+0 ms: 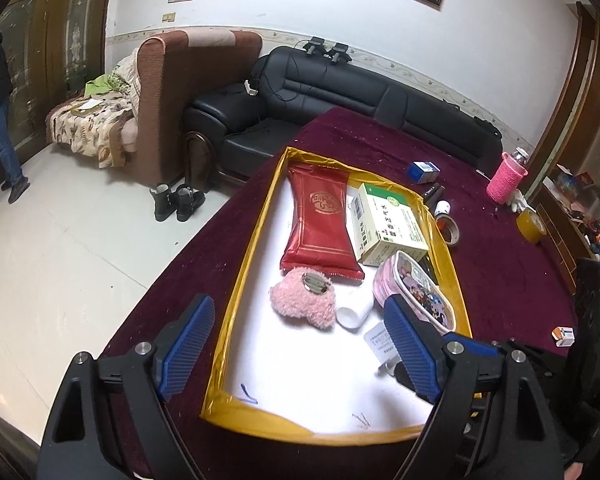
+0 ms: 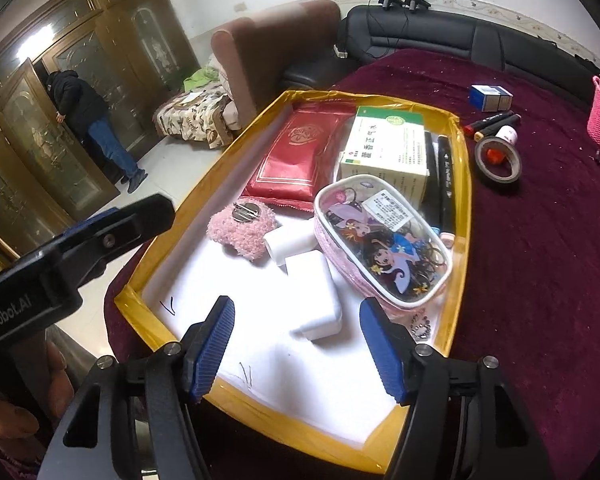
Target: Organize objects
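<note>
A: How are the grippers now?

B: The left gripper [image 1: 296, 346] has its jaws wide apart and holds nothing; it hangs over the near left edge of the yellow-rimmed tray [image 1: 236, 304]. The right gripper [image 2: 298, 350] is also apart and empty, and the white charger block [image 2: 314, 294] lies free in the tray just in front of its blue pads.

A: So what is already organized?

B: Inside the tray I see the red foil packet [image 2: 296, 152], the green and white medicine box [image 2: 386, 146], the cartoon pouch [image 2: 380, 240], a pink fluffy brooch [image 2: 240, 230], a small white roll [image 2: 290, 242] and black markers [image 2: 446, 184] along the right wall.

A: And what is left?

B: On the counter [image 2: 540, 260], well apart from the tray, remain a blue box [image 2: 490, 97], two more markers [image 2: 490, 122], a tape roll [image 2: 498, 160] and a small white jar [image 2: 507, 134]. I judge the task more than half done.
</note>
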Available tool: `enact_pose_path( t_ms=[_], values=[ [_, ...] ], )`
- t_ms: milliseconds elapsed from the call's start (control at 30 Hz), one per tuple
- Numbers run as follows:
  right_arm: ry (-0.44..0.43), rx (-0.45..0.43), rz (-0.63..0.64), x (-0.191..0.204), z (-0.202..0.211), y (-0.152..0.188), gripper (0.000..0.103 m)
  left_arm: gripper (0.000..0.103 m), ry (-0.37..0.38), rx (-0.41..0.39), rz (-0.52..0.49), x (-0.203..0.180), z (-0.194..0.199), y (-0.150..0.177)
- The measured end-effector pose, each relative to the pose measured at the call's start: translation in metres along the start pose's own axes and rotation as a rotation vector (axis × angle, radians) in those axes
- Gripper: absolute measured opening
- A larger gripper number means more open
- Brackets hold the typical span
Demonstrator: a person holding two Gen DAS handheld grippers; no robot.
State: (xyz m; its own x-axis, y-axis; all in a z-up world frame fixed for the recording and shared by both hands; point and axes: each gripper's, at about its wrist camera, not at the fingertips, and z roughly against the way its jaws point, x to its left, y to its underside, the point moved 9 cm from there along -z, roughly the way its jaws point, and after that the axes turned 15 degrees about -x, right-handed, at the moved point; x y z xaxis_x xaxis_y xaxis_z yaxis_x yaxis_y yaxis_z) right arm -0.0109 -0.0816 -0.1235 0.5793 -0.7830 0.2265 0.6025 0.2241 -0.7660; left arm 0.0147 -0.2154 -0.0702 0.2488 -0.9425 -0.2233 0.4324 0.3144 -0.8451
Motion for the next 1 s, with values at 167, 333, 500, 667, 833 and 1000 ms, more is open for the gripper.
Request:
enact_pose_path(
  t_ms=[167, 333, 500, 667, 833, 1000],
  values=[
    [0.021, -0.029, 0.029, 0.000, 0.012, -0.001, 0.073, 0.086, -0.005, 0.003, 0.008, 0.001, 0.006, 0.006],
    [0.073, -0.070, 0.069, -0.005, 0.028, -0.003, 0.074, 0.086, -0.017, 0.013, 0.014, 0.002, 0.011, 0.012],
    [0.163, -0.139, 0.105, -0.019, 0.049, -0.010, 0.079, 0.086, -0.018, 0.014, 0.002, -0.006, 0.015, 0.017],
    [0.248, -0.192, 0.134, -0.036, 0.072, -0.015, 0.083, 0.087, -0.010, 0.019, -0.012, -0.020, 0.018, 0.021],
    [0.293, -0.230, 0.138, -0.052, 0.091, -0.018, 0.087, 0.087, -0.002, 0.028, -0.035, -0.036, 0.020, 0.025],
    [0.340, -0.262, 0.138, -0.069, 0.109, -0.020, 0.089, 0.087, 0.008, 0.035, -0.054, -0.053, 0.022, 0.028]
  ],
)
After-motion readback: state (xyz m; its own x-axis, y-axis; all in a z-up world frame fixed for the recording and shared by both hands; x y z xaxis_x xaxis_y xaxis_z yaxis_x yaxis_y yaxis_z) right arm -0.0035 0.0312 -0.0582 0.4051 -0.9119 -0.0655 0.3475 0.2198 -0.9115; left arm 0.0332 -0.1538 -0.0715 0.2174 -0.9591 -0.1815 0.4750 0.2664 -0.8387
